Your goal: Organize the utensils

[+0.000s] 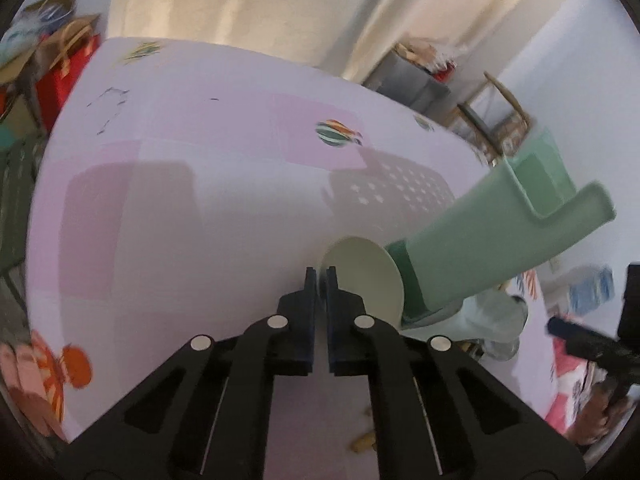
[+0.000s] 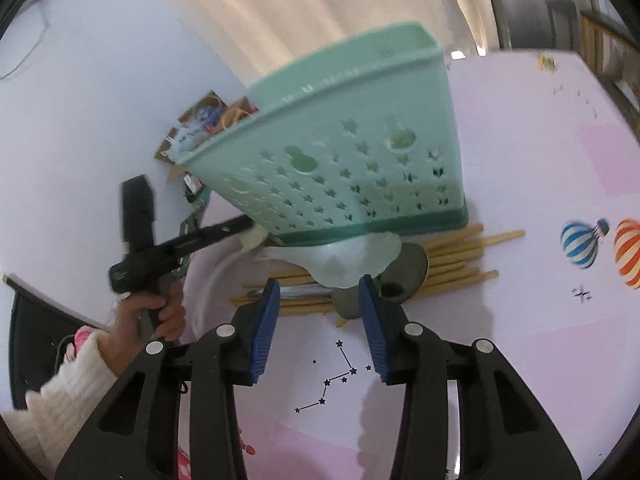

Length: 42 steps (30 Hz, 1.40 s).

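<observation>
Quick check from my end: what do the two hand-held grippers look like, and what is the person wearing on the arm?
Both hand-held grippers, left and right, have black angular frames with round silver pins and cut-out slots. Their fingers carry dark blue ribbed pads. The left one has a black pistol-style handle. The sleeve is fluffy white knit, with a pink patterned cuff beneath.

We find each camera mounted behind its own fingers, angled down at the table [image 1: 180, 200] from close range. Both views share the green basket [image 2: 344, 168]: the left sees its end, the right its perforated side.
</observation>
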Each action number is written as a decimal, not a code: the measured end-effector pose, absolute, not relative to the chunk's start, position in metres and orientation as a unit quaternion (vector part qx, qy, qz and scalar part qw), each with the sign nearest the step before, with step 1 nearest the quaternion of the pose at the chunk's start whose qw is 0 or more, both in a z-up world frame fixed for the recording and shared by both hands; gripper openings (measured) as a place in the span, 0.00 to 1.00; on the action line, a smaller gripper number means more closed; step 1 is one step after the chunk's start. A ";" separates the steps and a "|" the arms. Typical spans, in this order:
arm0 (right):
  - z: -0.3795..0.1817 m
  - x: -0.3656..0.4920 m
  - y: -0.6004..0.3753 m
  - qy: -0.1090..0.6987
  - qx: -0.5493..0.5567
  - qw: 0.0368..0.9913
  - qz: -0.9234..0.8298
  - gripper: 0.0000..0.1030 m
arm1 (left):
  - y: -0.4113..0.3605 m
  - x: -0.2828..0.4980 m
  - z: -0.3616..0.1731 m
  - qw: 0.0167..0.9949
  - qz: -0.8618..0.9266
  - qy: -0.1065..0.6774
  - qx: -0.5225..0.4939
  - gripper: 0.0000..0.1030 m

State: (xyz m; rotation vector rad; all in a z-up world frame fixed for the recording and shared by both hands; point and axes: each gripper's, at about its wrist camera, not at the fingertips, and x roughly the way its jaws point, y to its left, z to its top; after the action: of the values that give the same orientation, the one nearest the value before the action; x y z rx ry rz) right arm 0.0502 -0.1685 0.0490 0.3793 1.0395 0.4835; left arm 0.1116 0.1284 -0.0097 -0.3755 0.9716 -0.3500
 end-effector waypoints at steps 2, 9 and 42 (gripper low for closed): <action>0.042 0.056 -0.168 0.504 0.187 0.815 0.218 0.39 | 0.132 0.106 -0.005 0.860 -0.157 0.452 -0.178 0.01; 0.018 0.066 -0.168 0.545 0.198 0.796 0.172 0.39 | 0.135 0.089 0.011 0.876 -0.148 0.428 -0.166 0.01; -0.007 0.113 -0.182 0.584 0.321 0.732 0.139 0.40 | 0.161 0.072 0.021 0.878 -0.126 0.419 -0.194 0.01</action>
State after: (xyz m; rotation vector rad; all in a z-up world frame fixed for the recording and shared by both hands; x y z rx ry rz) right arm 0.1129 -0.1822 -0.0069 0.7056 1.2857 0.3054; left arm 0.0716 0.1609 0.0212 -0.4054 0.8738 -0.2629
